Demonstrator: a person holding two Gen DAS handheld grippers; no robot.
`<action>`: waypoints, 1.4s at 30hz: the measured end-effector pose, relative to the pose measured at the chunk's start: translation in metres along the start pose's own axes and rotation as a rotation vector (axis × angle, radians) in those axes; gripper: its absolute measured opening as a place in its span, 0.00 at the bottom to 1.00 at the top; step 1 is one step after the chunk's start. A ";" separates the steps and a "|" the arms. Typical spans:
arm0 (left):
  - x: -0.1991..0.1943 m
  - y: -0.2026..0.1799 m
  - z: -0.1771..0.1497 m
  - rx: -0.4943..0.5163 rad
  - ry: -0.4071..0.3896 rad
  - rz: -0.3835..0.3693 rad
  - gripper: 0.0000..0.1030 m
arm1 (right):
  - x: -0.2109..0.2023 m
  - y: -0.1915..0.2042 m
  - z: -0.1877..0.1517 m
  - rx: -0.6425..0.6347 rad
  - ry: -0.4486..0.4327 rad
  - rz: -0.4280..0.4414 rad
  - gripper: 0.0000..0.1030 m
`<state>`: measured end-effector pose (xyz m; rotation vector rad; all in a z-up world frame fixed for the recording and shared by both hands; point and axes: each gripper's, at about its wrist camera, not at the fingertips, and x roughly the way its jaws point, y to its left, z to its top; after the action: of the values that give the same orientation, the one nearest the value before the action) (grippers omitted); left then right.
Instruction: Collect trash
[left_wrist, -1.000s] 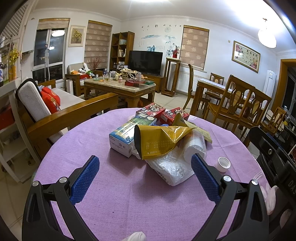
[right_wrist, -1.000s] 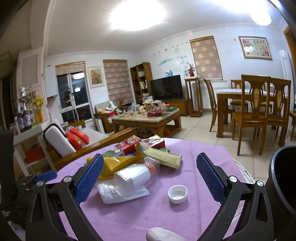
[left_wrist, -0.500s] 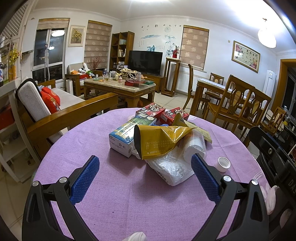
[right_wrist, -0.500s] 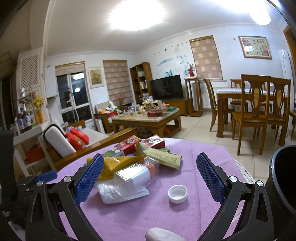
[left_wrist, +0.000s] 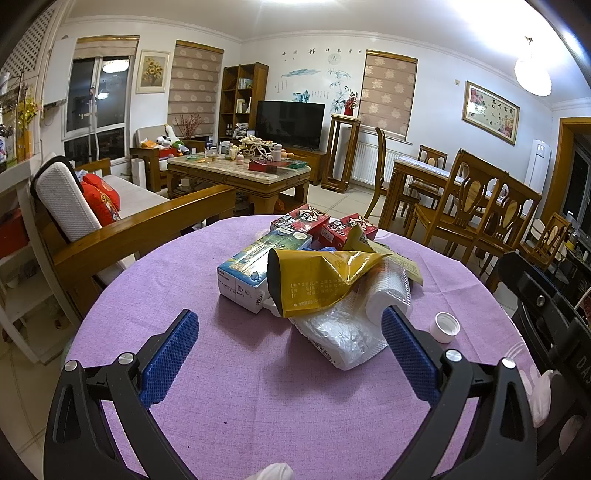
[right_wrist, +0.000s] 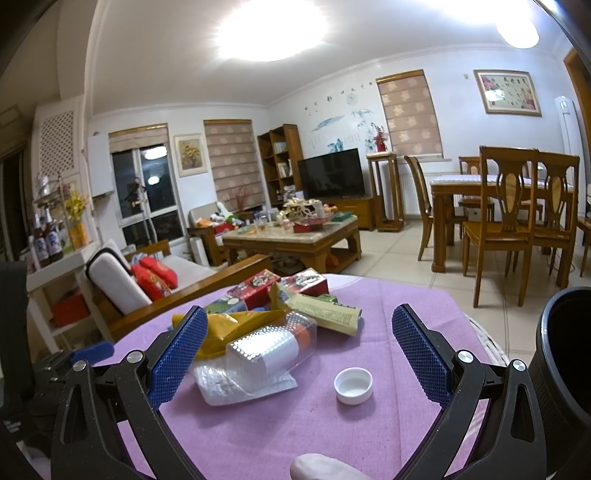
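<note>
Your left gripper (left_wrist: 290, 328): jaws wide apart, holding nothing, above round purple-clothed table (left_wrist: 229, 406). Centre: trash pile, blue-white carton (left_wrist: 255, 269), crumpled yellow foil bag (left_wrist: 317, 284), clear plastic blister tray (right_wrist: 266, 354). White bottle cap (right_wrist: 352, 386) just right of pile. Your right gripper (right_wrist: 299, 334): jaws wide apart, nothing between them. Black bin (right_wrist: 565, 362) at table's right edge.

A round bench (left_wrist: 258, 398) is covered by a purple cloth (right_wrist: 295, 435). On it, a heap is formed by a blue-white carton (left_wrist: 255, 271), two red boxes (left_wrist: 300, 219), a yellow bag (left_wrist: 317, 284) and clear plastic packaging (right_wrist: 266, 354). A white cap (right_wrist: 353, 386) is set apart, just beside the heap.
</note>
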<state>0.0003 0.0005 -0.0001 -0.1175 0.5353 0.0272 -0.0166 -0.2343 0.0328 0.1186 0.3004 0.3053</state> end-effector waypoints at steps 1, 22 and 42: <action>0.000 0.000 0.000 -0.002 0.000 0.000 0.95 | 0.000 0.000 0.001 0.000 0.001 0.000 0.96; 0.037 0.077 0.038 -0.086 0.132 -0.043 0.95 | 0.029 -0.022 0.007 -0.006 0.244 0.122 0.96; 0.111 0.058 0.041 0.166 0.341 -0.060 0.95 | 0.138 0.020 -0.015 0.047 0.542 0.209 0.64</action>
<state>0.1134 0.0619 -0.0277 0.0249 0.8715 -0.0976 0.0986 -0.1707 -0.0157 0.1121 0.8357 0.5374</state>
